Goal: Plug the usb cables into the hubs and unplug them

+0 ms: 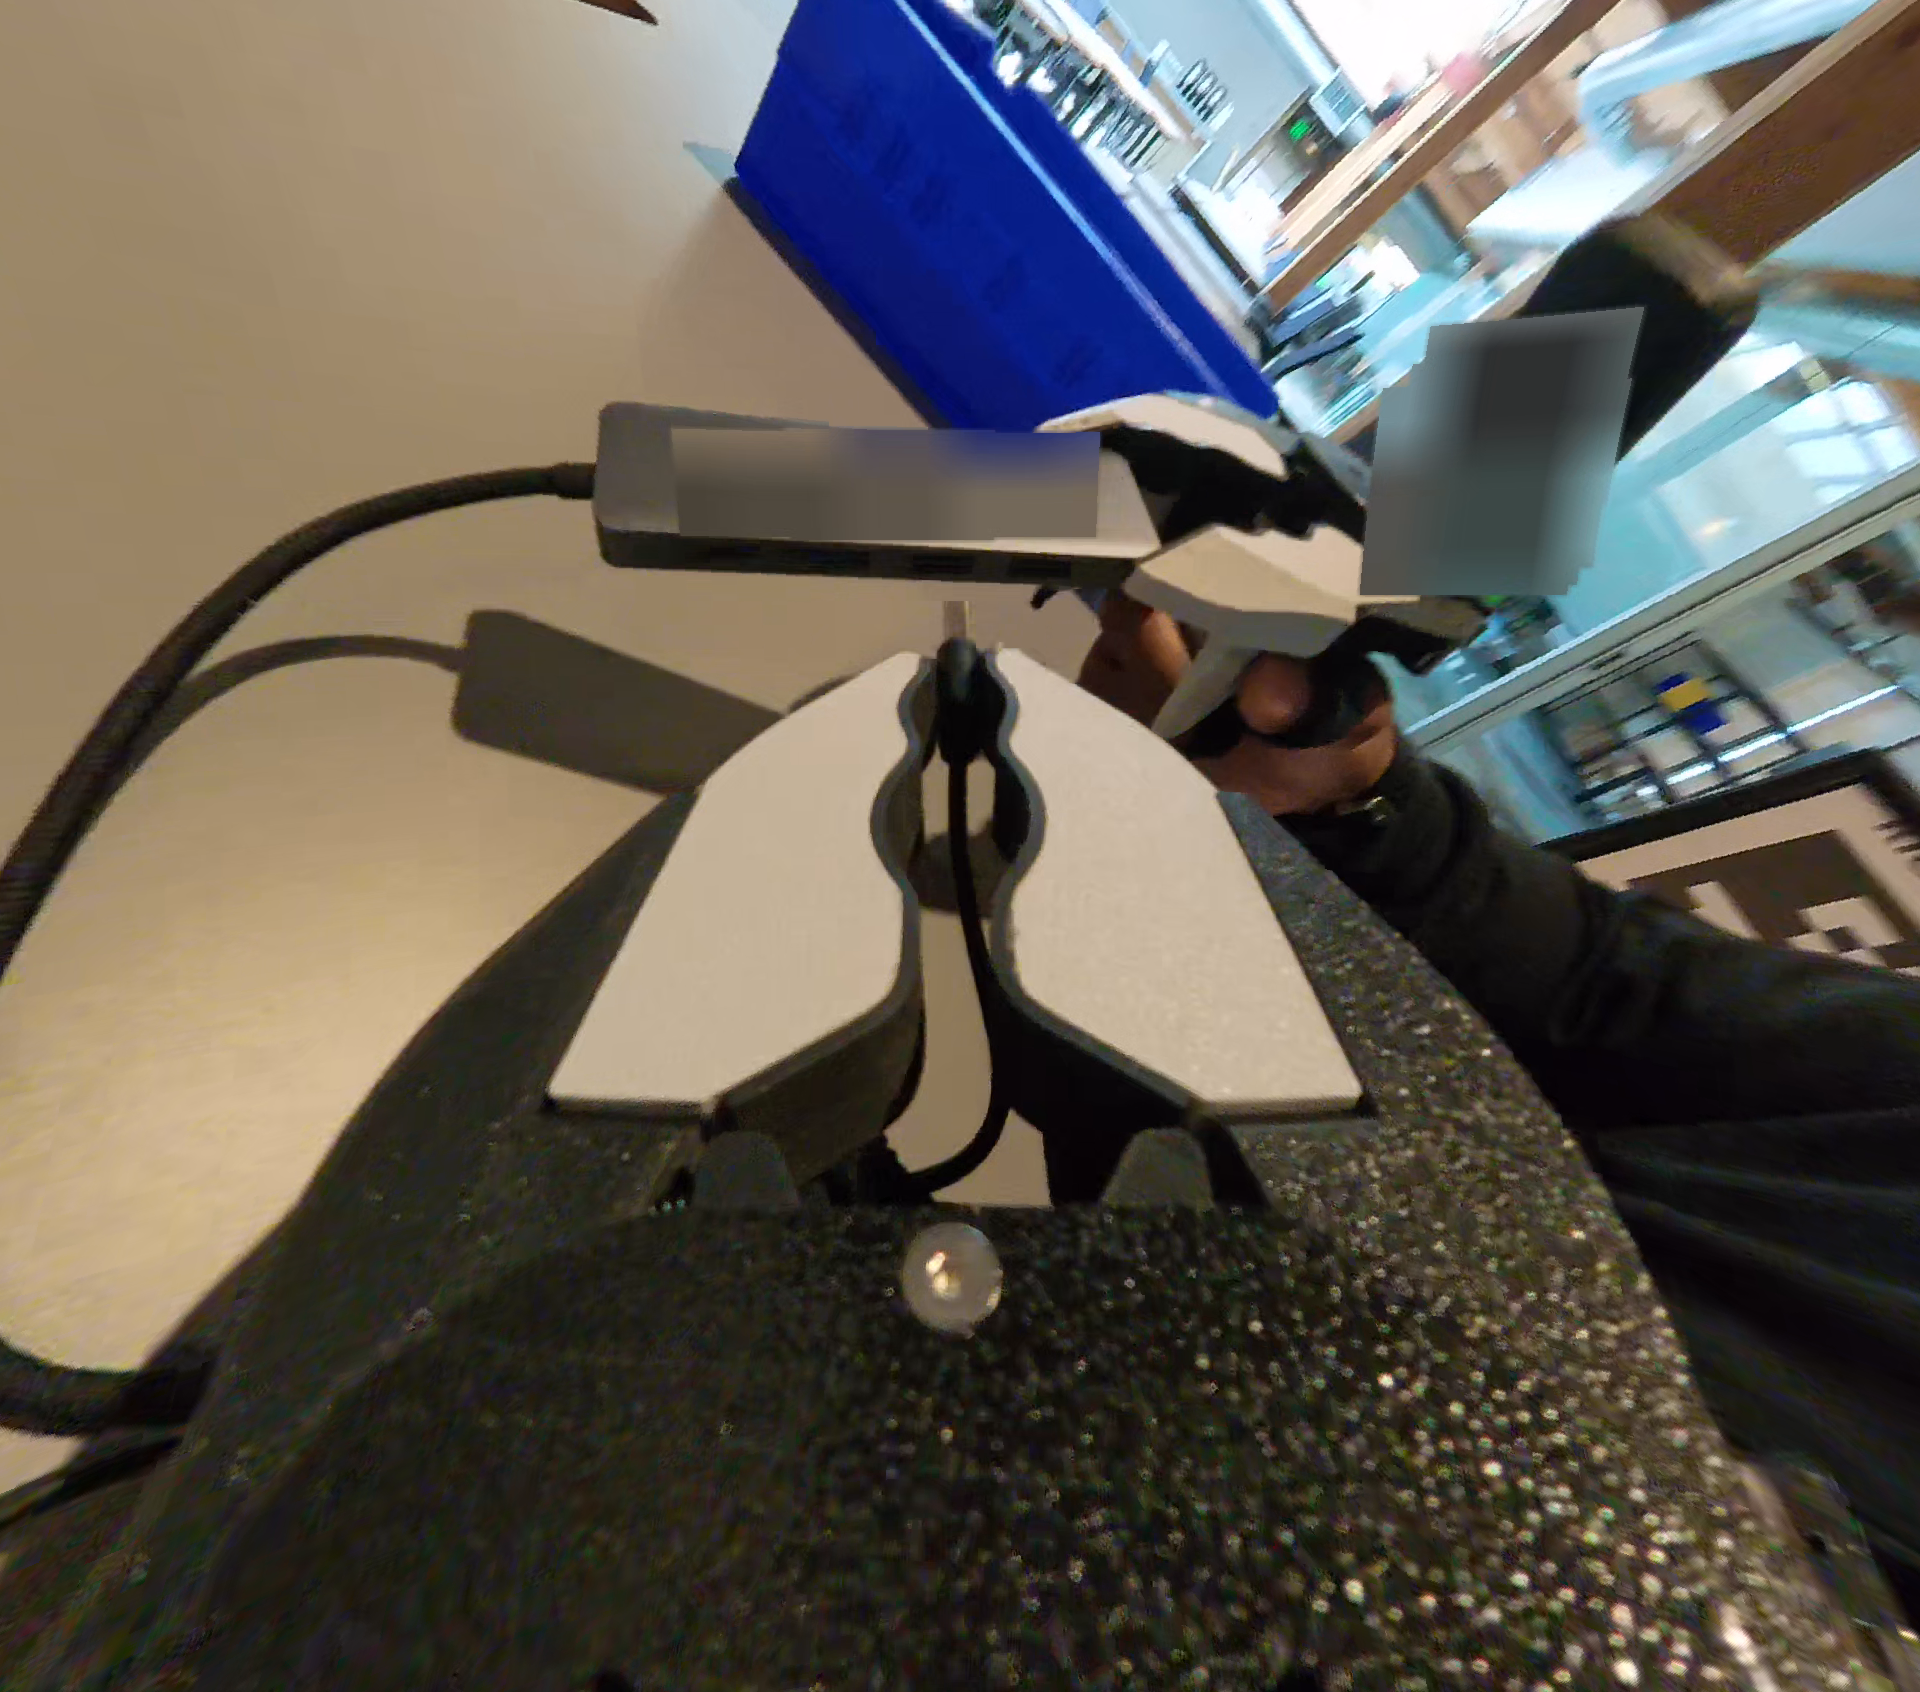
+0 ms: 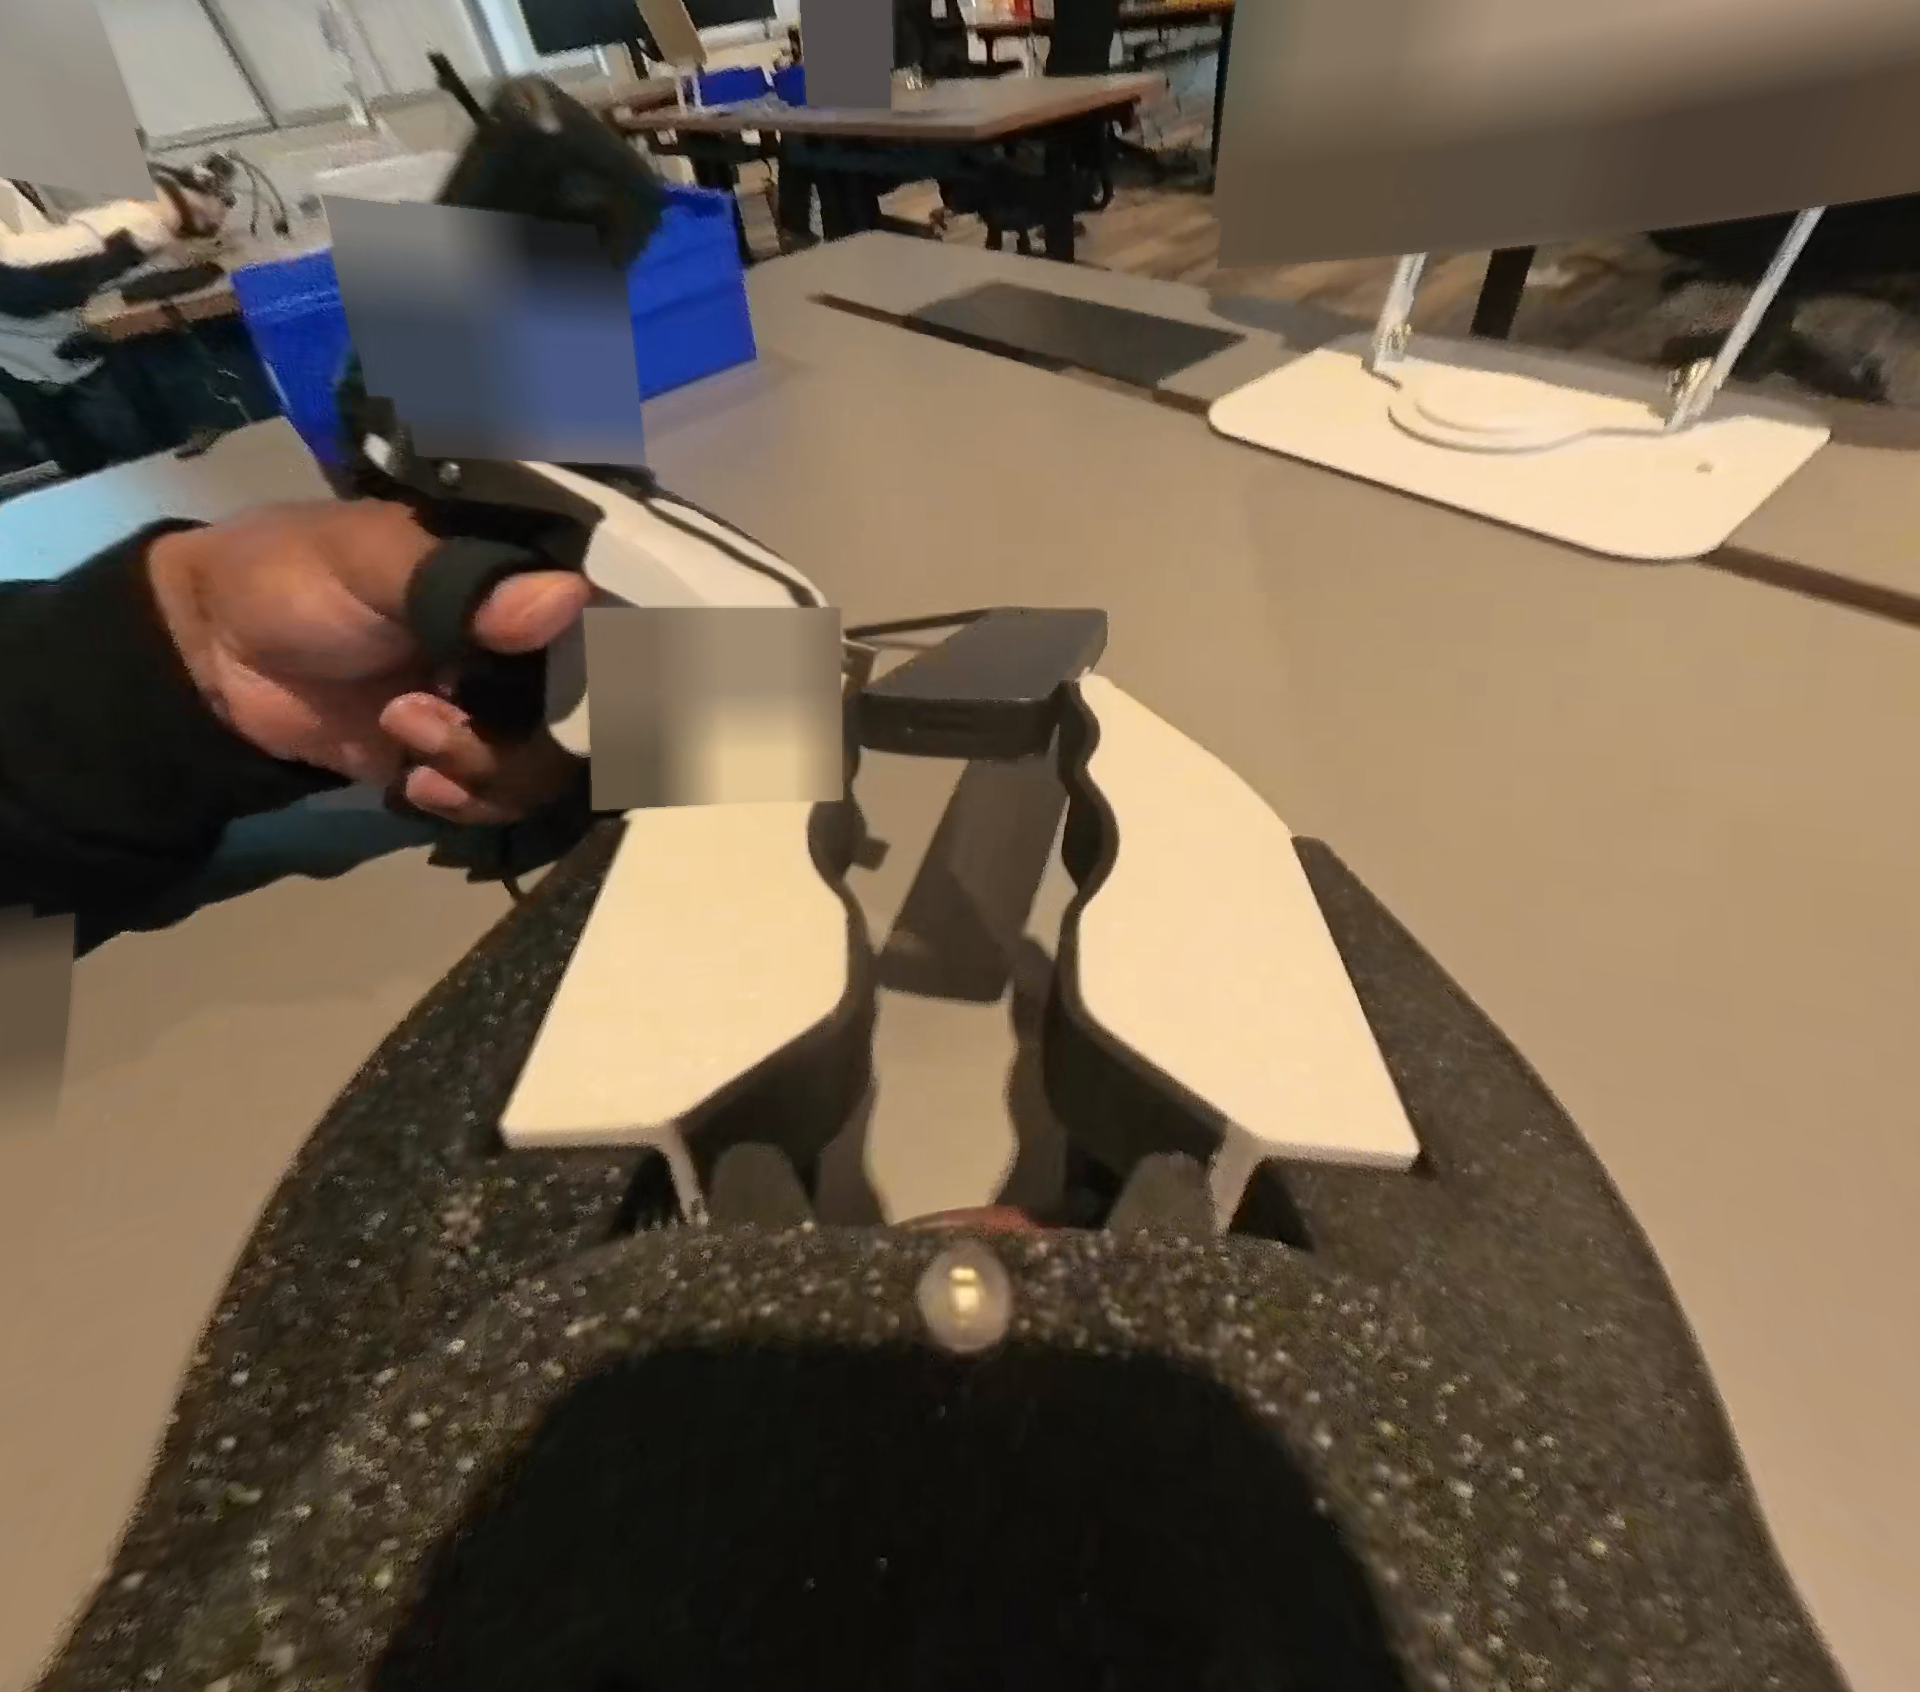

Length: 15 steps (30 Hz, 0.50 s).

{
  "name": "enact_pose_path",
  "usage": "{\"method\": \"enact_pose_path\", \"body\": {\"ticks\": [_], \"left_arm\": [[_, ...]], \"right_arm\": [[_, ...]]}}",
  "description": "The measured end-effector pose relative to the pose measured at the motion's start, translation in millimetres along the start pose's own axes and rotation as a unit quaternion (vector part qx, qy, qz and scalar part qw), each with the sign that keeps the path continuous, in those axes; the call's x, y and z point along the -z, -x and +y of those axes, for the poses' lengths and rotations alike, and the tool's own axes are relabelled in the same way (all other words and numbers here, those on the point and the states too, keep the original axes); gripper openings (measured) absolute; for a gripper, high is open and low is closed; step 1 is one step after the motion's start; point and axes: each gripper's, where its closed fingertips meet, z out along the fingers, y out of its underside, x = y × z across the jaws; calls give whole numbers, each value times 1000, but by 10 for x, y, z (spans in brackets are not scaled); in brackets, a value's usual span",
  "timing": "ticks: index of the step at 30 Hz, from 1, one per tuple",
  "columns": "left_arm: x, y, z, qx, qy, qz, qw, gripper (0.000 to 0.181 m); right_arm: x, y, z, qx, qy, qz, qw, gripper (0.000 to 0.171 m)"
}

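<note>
A grey USB hub point(image 1: 644, 489) is held off the table, its row of ports facing my left gripper. My right gripper point(image 1: 1164, 510) is shut on the hub's right end. My left gripper point(image 1: 958, 676) is shut on a black USB cable plug point(image 1: 956, 692). The plug's silver tip point(image 1: 954, 619) points at the ports and stops just short of them. The thin black cable point(image 1: 971, 967) trails back between the fingers. In the right wrist view the hub point(image 2: 987, 655) sits between my right gripper's point(image 2: 966, 728) fingers. The left gripper's fingers point(image 2: 686, 541) come in from the left with a hand point(image 2: 312, 634).
The hub's thick braided cable point(image 1: 208, 603) loops left over the beige table point(image 1: 312, 240). A blue bin point(image 1: 987, 208) stands at the table's far edge. A monitor on a white stand base point(image 2: 1507, 447) is at the right, with a dark recessed panel point(image 2: 1081, 333) beside it. One gripper's finger ends stand about 5 centimeters off the other's.
</note>
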Motion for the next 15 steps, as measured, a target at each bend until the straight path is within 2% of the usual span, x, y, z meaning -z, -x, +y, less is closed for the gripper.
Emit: {"method": "enact_pose_path", "body": {"ticks": [5, 11, 15], "left_arm": [[63, -153, -133, 34, -43, 66, 996, 7], [135, -515, -251, 44, -78, 180, 980, 7], [105, -587, -216, 28, -71, 186, 980, 7]], "right_arm": [[82, 104, -212, 33, -72, -14, 997, 37], [262, 291, -499, 77, -166, -30, 983, 36], [269, 327, -520, 88, -165, -26, 982, 36]]}}
